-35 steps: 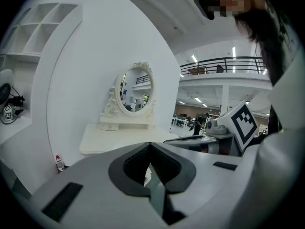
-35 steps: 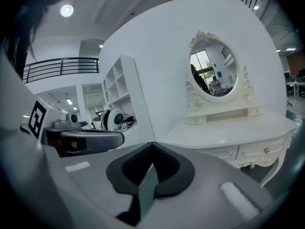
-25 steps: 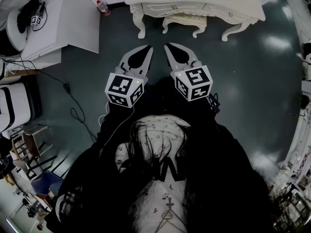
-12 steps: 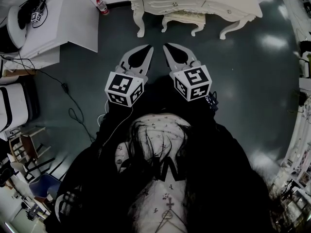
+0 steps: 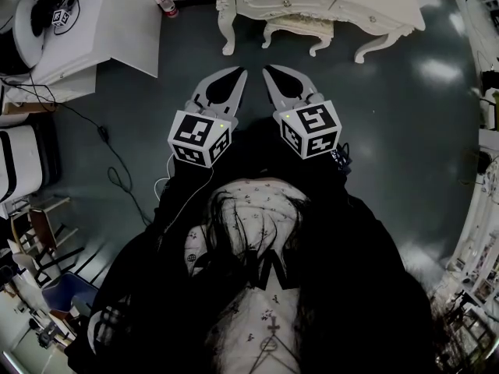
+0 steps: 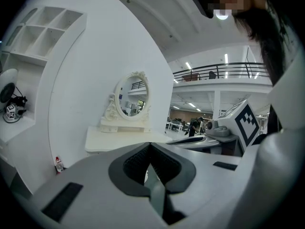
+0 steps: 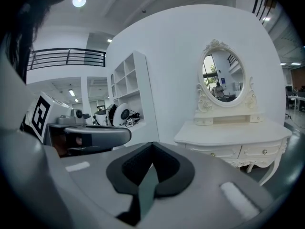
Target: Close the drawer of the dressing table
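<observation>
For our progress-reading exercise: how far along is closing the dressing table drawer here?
Done: in the right gripper view the drawer fronts of the dressing table look flush, so the drawer may already be shut. In hand: nothing; the left hand-held gripper and right hand-held gripper are shut, empty, short of the table. Left: possibly nothing, though I cannot confirm.
</observation>
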{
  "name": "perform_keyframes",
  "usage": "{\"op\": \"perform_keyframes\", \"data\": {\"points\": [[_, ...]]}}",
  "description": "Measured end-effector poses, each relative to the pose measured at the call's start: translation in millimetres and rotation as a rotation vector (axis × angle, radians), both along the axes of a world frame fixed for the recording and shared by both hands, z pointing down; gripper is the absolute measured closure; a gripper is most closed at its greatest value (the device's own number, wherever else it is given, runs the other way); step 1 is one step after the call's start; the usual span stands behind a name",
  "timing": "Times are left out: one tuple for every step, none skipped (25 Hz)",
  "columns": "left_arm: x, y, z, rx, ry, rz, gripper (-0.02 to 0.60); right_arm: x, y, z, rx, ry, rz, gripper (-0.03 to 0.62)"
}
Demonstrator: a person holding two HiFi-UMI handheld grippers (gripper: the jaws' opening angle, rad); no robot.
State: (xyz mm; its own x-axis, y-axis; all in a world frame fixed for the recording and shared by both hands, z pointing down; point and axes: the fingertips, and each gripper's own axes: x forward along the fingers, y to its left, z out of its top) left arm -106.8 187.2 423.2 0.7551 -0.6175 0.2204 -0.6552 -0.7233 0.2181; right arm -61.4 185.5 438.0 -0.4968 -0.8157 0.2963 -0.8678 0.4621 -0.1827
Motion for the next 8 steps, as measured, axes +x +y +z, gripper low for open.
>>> {"op": "perform_keyframes", "data": {"points": [[-0.6,0.4,0.3,0.0,0.0,-0.001,0.581,-0.7,0.4,0.2,0.0,0.0,-0.002,0.586],[-1.1,0.7,0.5,-0.001,-0.001,-0.002,0.581,-1.5,1.0,0.5,0.0,0.001,-0.003,0.586],[-1.7,0.8,0.8,-0.001,-0.001,-0.003,0.581,-2.1,1.3,0.8,-0.001,0.001,-0.005,0.586],[-2.2,0.4,1.0,0.0,-0.002,-0.004,0.581,-2.7,1.2,0.9,0.0,0.001,-0.006,0.586],[-2.7,-0.3,1.1,0.001,-0.002,-0.005,0.581,-3.0,0.5,0.8,0.002,0.001,-0.007,0.586],[-3.2,-1.5,1.1,0.004,-0.002,-0.007,0.581,-3.4,-0.7,0.5,0.005,0.002,-0.009,0.586],[-3.9,-2.9,1.1,0.006,-0.001,-0.009,0.581,-3.8,-2.1,0.0,0.009,0.003,-0.012,0.586],[-4.6,-4.4,1.0,0.009,-0.001,-0.011,0.581,-4.3,-3.7,-0.5,0.013,0.003,-0.014,0.586]]}}
